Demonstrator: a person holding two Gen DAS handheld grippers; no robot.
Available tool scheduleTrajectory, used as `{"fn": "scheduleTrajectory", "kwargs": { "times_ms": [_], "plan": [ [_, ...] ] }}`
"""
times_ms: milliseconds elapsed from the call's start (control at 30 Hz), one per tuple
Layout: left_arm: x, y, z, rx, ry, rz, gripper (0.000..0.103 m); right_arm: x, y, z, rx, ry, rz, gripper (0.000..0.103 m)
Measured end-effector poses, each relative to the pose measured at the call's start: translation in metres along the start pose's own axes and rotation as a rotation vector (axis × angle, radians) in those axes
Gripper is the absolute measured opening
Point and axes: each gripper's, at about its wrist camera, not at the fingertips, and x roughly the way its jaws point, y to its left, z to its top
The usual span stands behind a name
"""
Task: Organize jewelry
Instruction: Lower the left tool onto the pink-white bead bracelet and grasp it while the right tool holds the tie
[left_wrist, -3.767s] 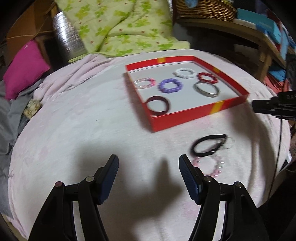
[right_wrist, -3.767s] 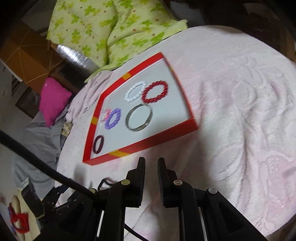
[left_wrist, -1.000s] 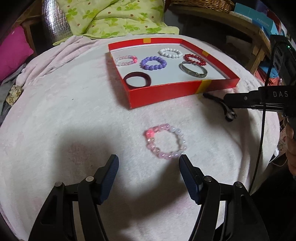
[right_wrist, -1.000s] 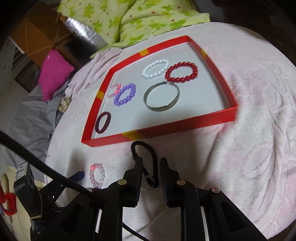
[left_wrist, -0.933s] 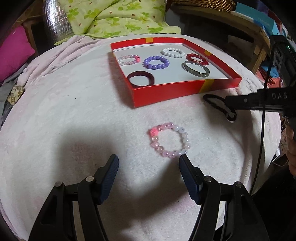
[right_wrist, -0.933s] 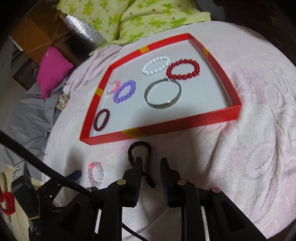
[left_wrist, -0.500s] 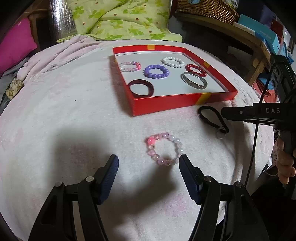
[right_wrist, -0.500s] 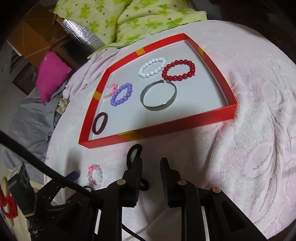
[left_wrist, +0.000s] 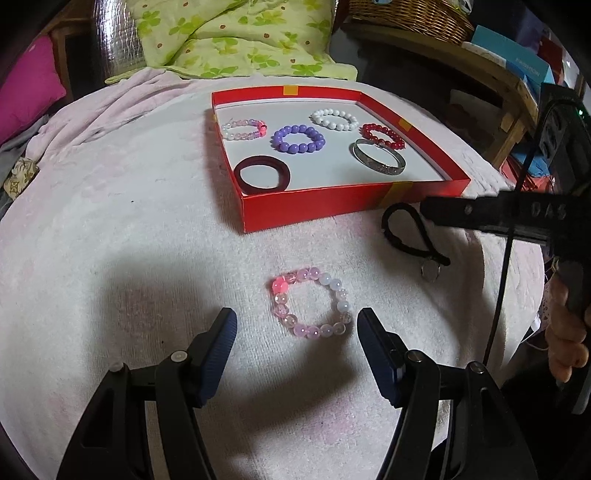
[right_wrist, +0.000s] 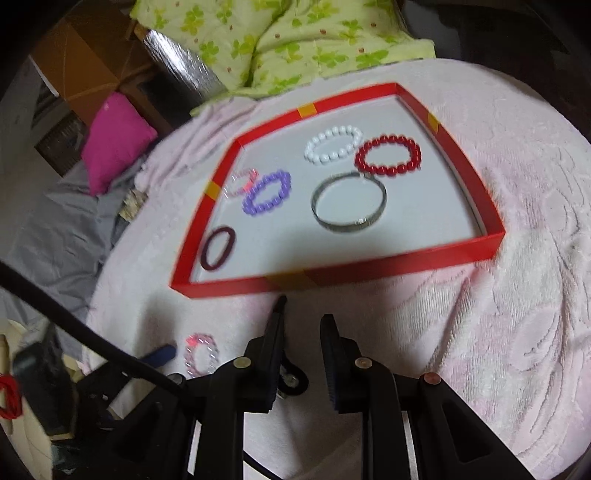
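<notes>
Six bracelets are lying inside the red tray (left_wrist: 332, 206) at the far side of the pink blanket (left_wrist: 110, 221): a pale pink beaded one, a purple one (left_wrist: 298, 139), a white one (left_wrist: 334, 119), a red one (left_wrist: 382, 136), a silver bangle (left_wrist: 378, 159) and a dark maroon ring (left_wrist: 263, 174). I am holding my left gripper (left_wrist: 293, 326) with its fingers standing wide and empty, the pink bead bracelet (left_wrist: 309, 302) lying on the blanket just beyond their tips. My right gripper (right_wrist: 301, 325) is hanging near the tray's near wall, fingers narrow with nothing between them; the black cord bracelet (left_wrist: 410, 236) is lying beside its left finger.
</notes>
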Motion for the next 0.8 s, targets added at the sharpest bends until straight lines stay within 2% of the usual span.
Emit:
{"fn": "scheduleTrajectory", "kwargs": {
  "times_ms": [200,367,433,533,667,733,800],
  "plan": [
    [0.001,-0.003,0.000,0.011,-0.003,-0.022,0.068,0.001,-0.005,0.003,0.041,0.009,0.042,0.022],
    [0.002,-0.007,-0.002,0.034,-0.006,-0.022,0.067,0.009,-0.008,0.001,0.051,0.026,0.021,0.022],
    [0.002,-0.007,-0.002,0.038,-0.008,-0.023,0.064,0.012,-0.008,0.001,0.053,0.026,0.026,0.022],
    [0.002,-0.007,-0.002,0.038,-0.011,-0.037,0.053,0.016,-0.003,-0.001,0.031,0.034,0.034,0.022],
    [0.002,-0.007,-0.003,0.047,-0.015,-0.040,0.041,0.023,0.005,-0.004,-0.022,0.042,-0.003,0.021],
    [0.002,-0.006,-0.003,0.045,-0.018,-0.048,0.034,0.022,0.006,-0.004,-0.037,0.032,-0.011,0.011],
    [0.002,-0.006,-0.002,0.046,-0.019,-0.052,0.027,0.018,0.005,-0.004,-0.046,0.013,-0.022,0.010]
  ]
}}
